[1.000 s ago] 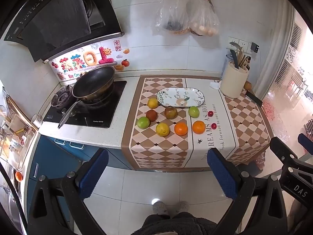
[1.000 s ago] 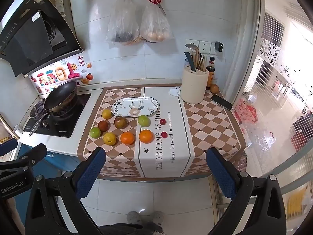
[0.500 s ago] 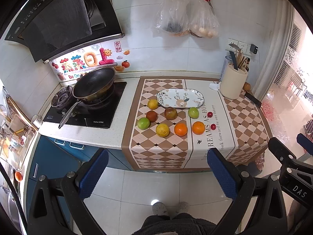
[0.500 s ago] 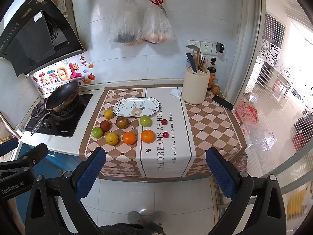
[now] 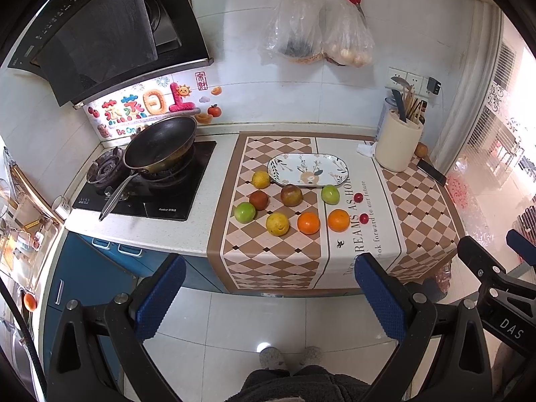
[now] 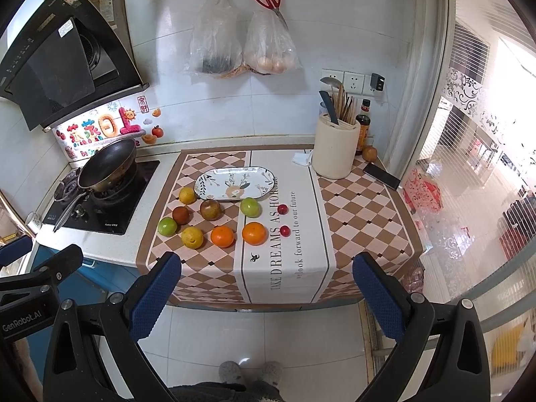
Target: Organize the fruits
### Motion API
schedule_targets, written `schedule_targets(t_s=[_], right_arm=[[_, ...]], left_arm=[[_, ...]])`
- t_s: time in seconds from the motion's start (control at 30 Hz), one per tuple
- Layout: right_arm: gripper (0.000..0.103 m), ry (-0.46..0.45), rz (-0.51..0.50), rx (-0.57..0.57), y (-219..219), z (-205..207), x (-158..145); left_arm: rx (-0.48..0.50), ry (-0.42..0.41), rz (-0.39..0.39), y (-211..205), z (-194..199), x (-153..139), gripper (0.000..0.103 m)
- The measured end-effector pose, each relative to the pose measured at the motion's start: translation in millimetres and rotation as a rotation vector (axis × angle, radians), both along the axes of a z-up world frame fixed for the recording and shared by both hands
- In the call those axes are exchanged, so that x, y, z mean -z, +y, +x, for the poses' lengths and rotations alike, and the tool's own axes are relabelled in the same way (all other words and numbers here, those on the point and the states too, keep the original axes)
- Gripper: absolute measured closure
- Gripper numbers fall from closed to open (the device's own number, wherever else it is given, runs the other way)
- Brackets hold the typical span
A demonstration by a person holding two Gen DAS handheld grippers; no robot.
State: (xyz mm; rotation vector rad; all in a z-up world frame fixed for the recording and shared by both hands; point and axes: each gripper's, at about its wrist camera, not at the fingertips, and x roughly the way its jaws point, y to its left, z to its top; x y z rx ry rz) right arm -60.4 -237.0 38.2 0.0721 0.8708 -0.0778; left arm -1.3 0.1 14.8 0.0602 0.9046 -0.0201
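The checked cloth (image 6: 361, 214) on the counter (image 5: 207, 154) read "TAKE DREAMS AS HORSE" and "look forward to our future", while the tool bodies carried "GenRobot.AI" and "DAS". The fruits lay loose on that cloth just in front of an oval glazed floral plate (image 6: 214, 181): two smooth oranges (image 6: 254, 233), two dimpled yellow citrus (image 6: 192, 237), two green apples (image 6: 250, 207), two dark reddish fruits (image 6: 210, 209) and two small red ones (image 6: 284, 230). Both the left tongs (image 5: 268, 298) and the right tongs (image 6: 264, 294), with blue textured pads (image 6: 155, 294), were spread wide, released, held over the floor short of the counter, grasping and touching nothing.
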Motion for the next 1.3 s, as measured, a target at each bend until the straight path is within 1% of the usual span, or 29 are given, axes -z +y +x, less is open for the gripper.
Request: schedule_targets(t_s=[0.27,0.33,0.6,0.63,0.67,0.87,0.9,1.0,1.07,1.23,1.27,1.3], right_arm=[[0.0,0.0,-0.002,0.003,-0.4,1.9,-1.3],[0.0,0.0,-0.001,0.004,-0.9,2.2,-1.7],[0.0,-0.004,-0.001,0.005,-1.1,2.7,-2.4],[0.0,-0.004,0.001,0.006,-2.2,3.3,-2.4],[0.0,-0.004,0.001,0.006,-2.2,3.1,-2.3],[0.0,-0.006,0.001,0.006,-1.8,2.1,-1.6],[0.0,-0.006,0.0,0.006,-1.8,2.4,-2.2],[0.0,-0.007,0.001,0.006,-2.3,3.1,-3.0],[0.0,-0.008,0.003,0.006,-2.5,2.9,-3.1],[0.0,-0.006,0.01,0.008,-2.6,2.8,-3.9],[0.0,-0.006,0.011,0.009,-2.5,2.1,-4.2],[0.0,-0.005,0.012,0.008,-2.5,2.3,-5.2]], left_arm=[[0.003,0.0,-0.001,0.8,-0.4,0.7,0.0],[0.004,-0.003,0.001,-3.0,0.4,-4.8,0.0],[0.004,-0.003,-0.001,-3.1,2.5,-6.5,0.0],[0.005,-0.003,-0.003,-3.9,3.4,-10.7,0.0],[0.004,-0.003,-0.003,-3.0,2.5,-6.9,0.0],[0.004,-0.004,-0.003,-3.1,1.9,-6.6,0.0],[0.005,-0.002,-0.002,-4.0,2.6,-10.4,0.0],[0.003,-0.007,-0.004,-3.1,1.4,-7.0,0.0],[0.002,-0.01,-0.003,-4.0,1.7,-19.2,0.0],[0.002,-0.007,-0.005,-3.2,1.5,-18.2,0.0],[0.001,-0.005,-0.006,-3.8,2.4,-22.7,0.0],[0.001,-0.008,-0.004,-3.1,1.0,-19.0,0.0]])
